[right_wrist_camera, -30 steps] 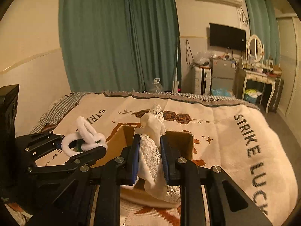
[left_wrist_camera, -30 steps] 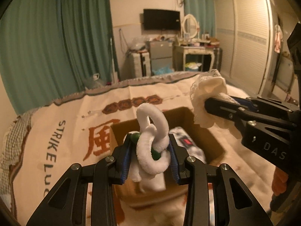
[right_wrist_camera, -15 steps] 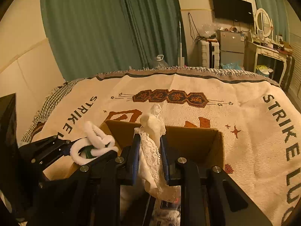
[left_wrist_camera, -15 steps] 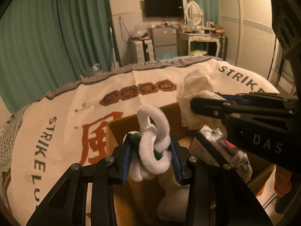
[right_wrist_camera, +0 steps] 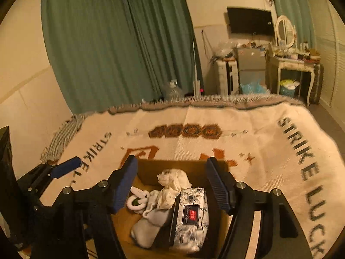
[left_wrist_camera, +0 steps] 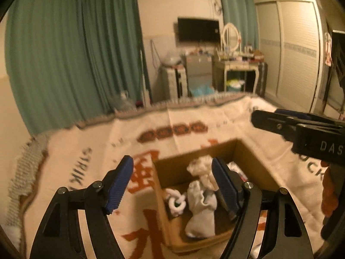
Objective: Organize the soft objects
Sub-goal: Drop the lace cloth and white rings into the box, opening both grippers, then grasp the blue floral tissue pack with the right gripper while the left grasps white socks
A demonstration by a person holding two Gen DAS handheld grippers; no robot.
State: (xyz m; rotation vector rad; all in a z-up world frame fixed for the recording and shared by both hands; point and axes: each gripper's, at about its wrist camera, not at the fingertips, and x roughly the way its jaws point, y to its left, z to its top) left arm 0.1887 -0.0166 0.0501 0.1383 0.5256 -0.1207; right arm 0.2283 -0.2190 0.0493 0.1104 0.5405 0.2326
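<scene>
Soft objects sit together inside an open cardboard box [right_wrist_camera: 194, 168] that rests on a cream woven blanket [right_wrist_camera: 258, 129] spread over the bed, nearer the blanket's near edge than its fringed far edge. In the box's left part: a white fuzzy ring toy [right_wrist_camera: 138, 200] of linked loops with a bit of green showing. Beside it, toward the middle, a pale grey sock-like cloth [right_wrist_camera: 151, 222] lies lengthwise. A cream lace-edged cloth [right_wrist_camera: 172, 181] is heaped toward the far wall, its lower part draped over the grey cloth and touching a floral-print tissue pack [right_wrist_camera: 194, 215] with a dark red label, which fills the right part. Left gripper [left_wrist_camera: 172, 183]: jaws opening, blue pads wide apart, nothing between them, poised above the box's left side. Right gripper [right_wrist_camera: 170, 183]: jaws opening too, pads apart, clear of the cloths below, above the box's middle. In the left wrist view the right gripper's black body enters from the right edge, above the blanket. Both views are blurred. Background: green curtains [left_wrist_camera: 64, 64], wall television [left_wrist_camera: 198, 30], dressing table with oval mirror [left_wrist_camera: 235, 62], white wardrobe [left_wrist_camera: 291, 49].
</scene>
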